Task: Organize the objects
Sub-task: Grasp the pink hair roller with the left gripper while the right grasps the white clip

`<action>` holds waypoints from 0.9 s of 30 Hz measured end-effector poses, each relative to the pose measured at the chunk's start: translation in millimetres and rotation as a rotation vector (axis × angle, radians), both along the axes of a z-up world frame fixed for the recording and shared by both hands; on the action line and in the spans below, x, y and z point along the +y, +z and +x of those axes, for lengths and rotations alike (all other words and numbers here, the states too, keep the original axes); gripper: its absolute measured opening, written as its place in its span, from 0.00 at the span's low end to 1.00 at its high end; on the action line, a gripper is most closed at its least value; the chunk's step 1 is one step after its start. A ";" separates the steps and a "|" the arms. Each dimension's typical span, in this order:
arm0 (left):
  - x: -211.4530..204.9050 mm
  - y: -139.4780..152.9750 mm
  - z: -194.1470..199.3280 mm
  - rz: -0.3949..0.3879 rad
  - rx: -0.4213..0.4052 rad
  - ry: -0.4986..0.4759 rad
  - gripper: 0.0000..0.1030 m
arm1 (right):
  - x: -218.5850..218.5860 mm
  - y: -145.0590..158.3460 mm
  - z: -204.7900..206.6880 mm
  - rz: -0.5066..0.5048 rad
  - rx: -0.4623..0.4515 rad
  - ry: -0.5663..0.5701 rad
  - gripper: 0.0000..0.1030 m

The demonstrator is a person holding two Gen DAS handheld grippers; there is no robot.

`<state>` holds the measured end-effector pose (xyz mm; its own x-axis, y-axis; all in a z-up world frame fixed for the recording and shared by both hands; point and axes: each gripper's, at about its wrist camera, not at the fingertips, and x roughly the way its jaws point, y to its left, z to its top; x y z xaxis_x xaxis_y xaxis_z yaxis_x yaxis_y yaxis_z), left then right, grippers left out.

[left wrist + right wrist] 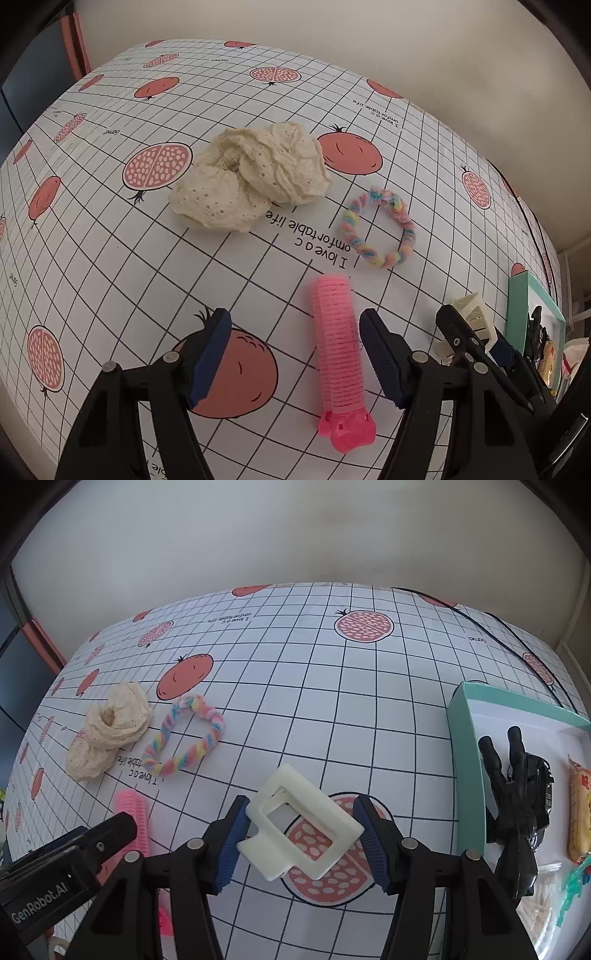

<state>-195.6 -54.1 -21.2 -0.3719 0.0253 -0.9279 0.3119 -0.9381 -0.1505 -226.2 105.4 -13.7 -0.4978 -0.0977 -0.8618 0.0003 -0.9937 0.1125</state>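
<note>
The right claw (299, 834) sits spread around the cream hair clip (301, 830), its pads seemingly touching it on the desk (332, 709). The left claw (295, 354) gapes wide over the pink roller (338, 354). The teal box (467, 775) lies nearby.

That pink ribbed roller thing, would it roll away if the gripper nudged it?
The pink roller is cylindrical, so a sideways nudge probably rolls it. Its flat clip end may stop it soon. It looks like hollow plastic, likely light.

Pomegranate-print gridded tablecloth (332, 709) against plain cream wall (258, 535)
</note>
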 end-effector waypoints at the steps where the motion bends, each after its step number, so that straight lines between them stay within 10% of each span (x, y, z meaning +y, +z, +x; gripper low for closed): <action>1: 1.3 0.2 0.2 -0.004 0.002 -0.005 0.69 | 0.3 0.0 0.1 0.000 0.000 0.002 0.59; 11: 12.8 -7.9 0.9 -0.043 -0.035 -0.055 0.37 | 3.7 0.6 0.9 -0.006 -0.004 0.004 0.59; 27: -8.4 -1.1 1.0 0.022 -0.011 -0.009 0.28 | 13.3 8.5 0.9 -0.026 -0.017 -0.013 0.58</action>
<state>-194.6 -62.4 -22.3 -0.3614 0.0492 -0.9311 0.3053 -0.9373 -0.1680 -225.3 118.7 -5.2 -0.4843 -0.1138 -0.8675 -0.0147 -0.9903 0.1381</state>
